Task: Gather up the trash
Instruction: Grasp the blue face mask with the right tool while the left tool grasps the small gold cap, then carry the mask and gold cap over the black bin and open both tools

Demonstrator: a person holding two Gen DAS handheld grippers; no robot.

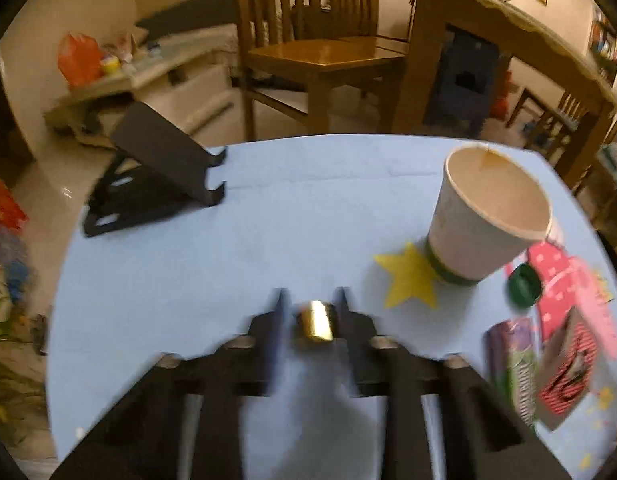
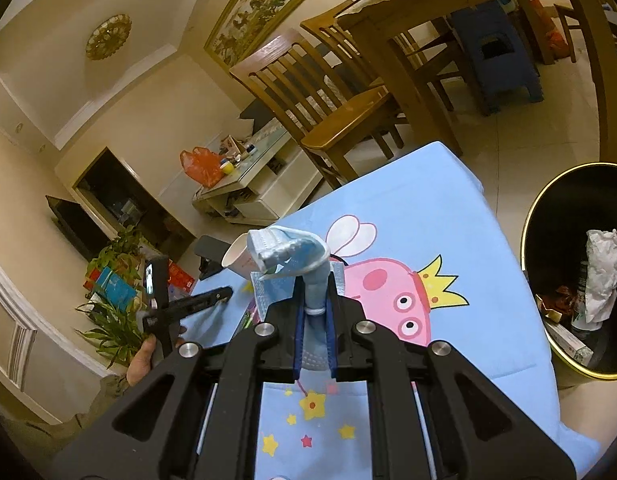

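Right wrist view: the right gripper (image 2: 314,304) is pinched tight on a crumpled pale-blue face mask (image 2: 288,250), soft, feather-light, held above the blue cartoon tablecloth (image 2: 448,216), black gold-rimmed bin (image 2: 526,236) just beside. Left gripper (image 1: 310,300), fingers narrowed around a small shiny gold cap (image 1: 315,320), which looks hard and slippery, best squeezed across its round sides.

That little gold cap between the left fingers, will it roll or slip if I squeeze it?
The gold cap looks like a short, shiny cylinder lying on its side, so it may well roll. Its glossy surface could slip from the left hand-held gripper. Probably light and rigid.
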